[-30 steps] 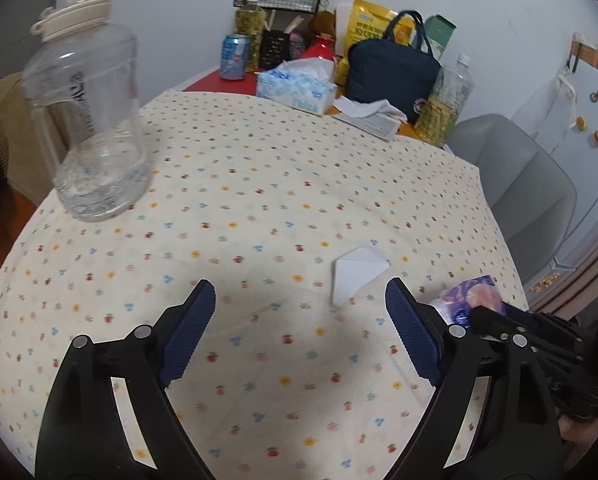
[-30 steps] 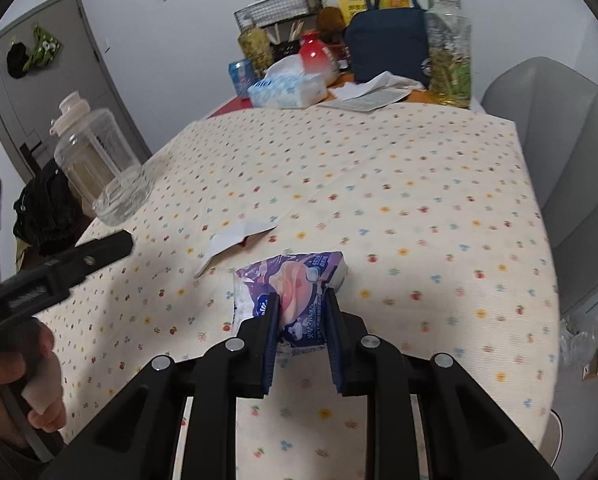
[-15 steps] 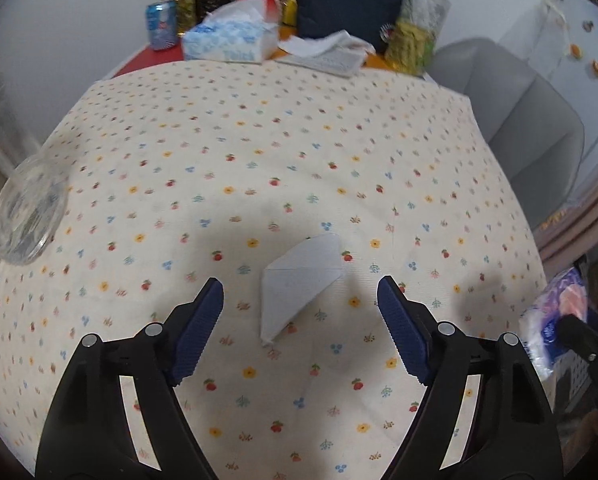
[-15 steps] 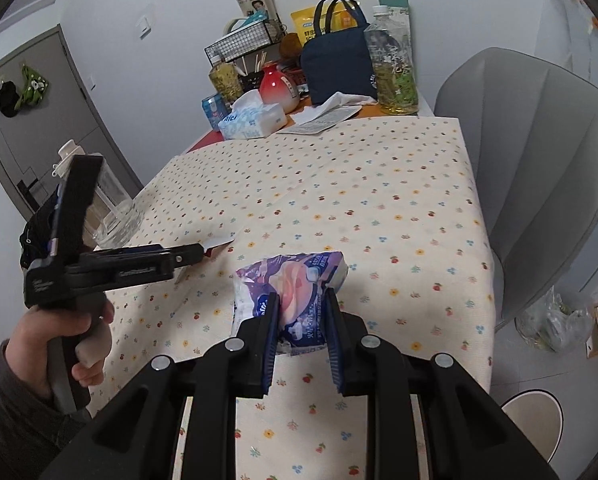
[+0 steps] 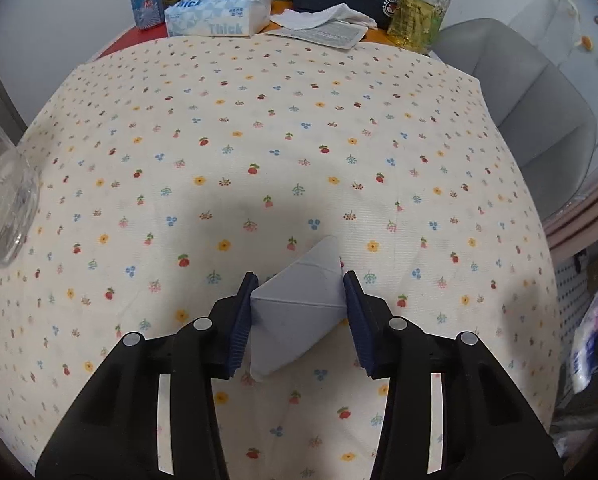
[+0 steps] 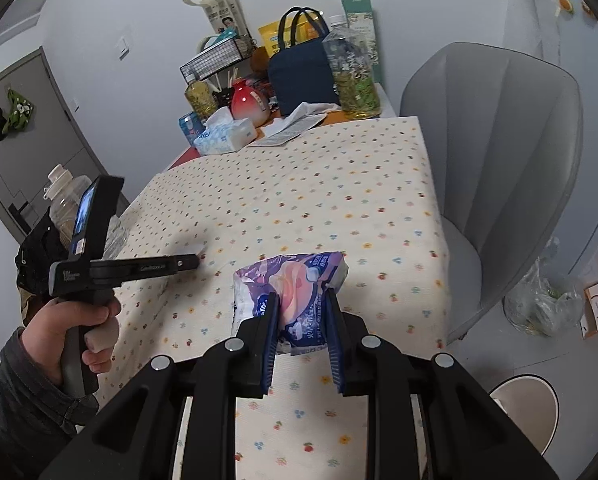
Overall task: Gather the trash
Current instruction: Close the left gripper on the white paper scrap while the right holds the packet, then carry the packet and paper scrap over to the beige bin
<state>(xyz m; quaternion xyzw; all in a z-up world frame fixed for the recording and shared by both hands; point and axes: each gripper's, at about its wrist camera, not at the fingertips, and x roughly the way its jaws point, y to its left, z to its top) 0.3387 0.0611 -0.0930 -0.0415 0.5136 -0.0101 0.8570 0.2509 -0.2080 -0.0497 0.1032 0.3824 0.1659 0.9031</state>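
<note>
Left-wrist view, left to right. At the left edge, the base of a clear plastic water jug [image 5: 3,216] is seen on the cream flower-print tablecloth [image 5: 299,140]. In the lower centre, a folded white paper scrap with a triangular peak [image 5: 299,312] lies flat on the cloth between the blue-padded fingers of the left gripper [image 5: 299,320]. The jaws are closing; the left pad appears to meet the paper's edge, while a sliver of gap is judged to remain at the right pad, so no firm pinch is shown. The paper is judged very light, thin and limp — it is likely to buckle upward when squeezed from the sides, which would give the pads a raised fold to take. A hold across the thicker folded middle is judged safest; the bare corners would probably slip out.

Right-wrist view, left to right. At the left, a person's hand [image 6: 65,326] is seen on the handle of the left gripper, whose tip reaches the paper scrap at mid-left. In the lower centre, a crumpled purple-and-pink plastic tissue wrapper [image 6: 295,284] is pinched at its lower end by the right gripper [image 6: 302,336] and held near the table's front edge. The wrapper is judged soft, slick and nearly weightless — a grip on bunched film is judged sufficient.
</note>
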